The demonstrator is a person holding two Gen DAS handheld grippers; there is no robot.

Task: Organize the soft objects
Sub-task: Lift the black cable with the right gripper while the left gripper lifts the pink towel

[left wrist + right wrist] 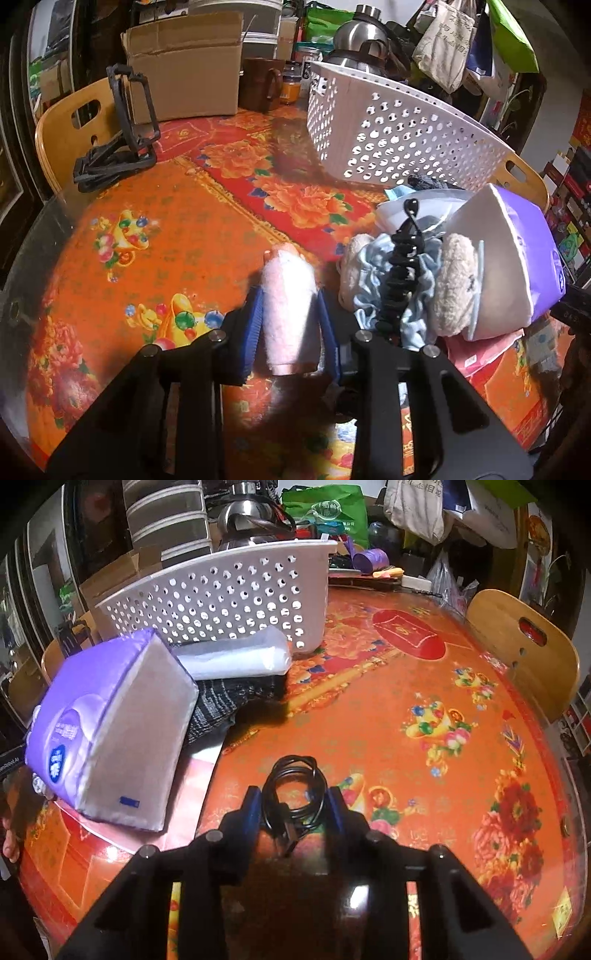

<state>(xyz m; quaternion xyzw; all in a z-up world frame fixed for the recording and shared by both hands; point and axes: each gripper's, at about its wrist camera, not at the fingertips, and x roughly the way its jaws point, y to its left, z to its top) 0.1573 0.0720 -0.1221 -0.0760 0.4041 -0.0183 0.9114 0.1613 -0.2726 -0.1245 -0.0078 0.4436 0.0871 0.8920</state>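
Note:
My left gripper (290, 295) is shut on a pink fluffy roll (288, 328), its blue pads pressing both sides just above the floral tablecloth. To its right lies a pile: a black claw clip (402, 266) on a light blue scrunchie (369, 295), a cream fleecy piece (454, 284) and a purple tissue pack (517, 251). The white perforated basket (388, 140) stands behind the pile. In the right wrist view my right gripper (293, 792) is shut on a coiled black cable (295, 759). The tissue pack (110, 720), a dark knit item (229, 698), a clear packet (236, 657) and the basket (221, 594) lie to its left.
A cardboard box (184, 66), a brown mug (260, 83) and a steel kettle (360, 37) crowd the far edge. A black folding stand (125, 122) sits at the left beside a wooden chair (62, 129). Another chair (517, 642) is at the right edge.

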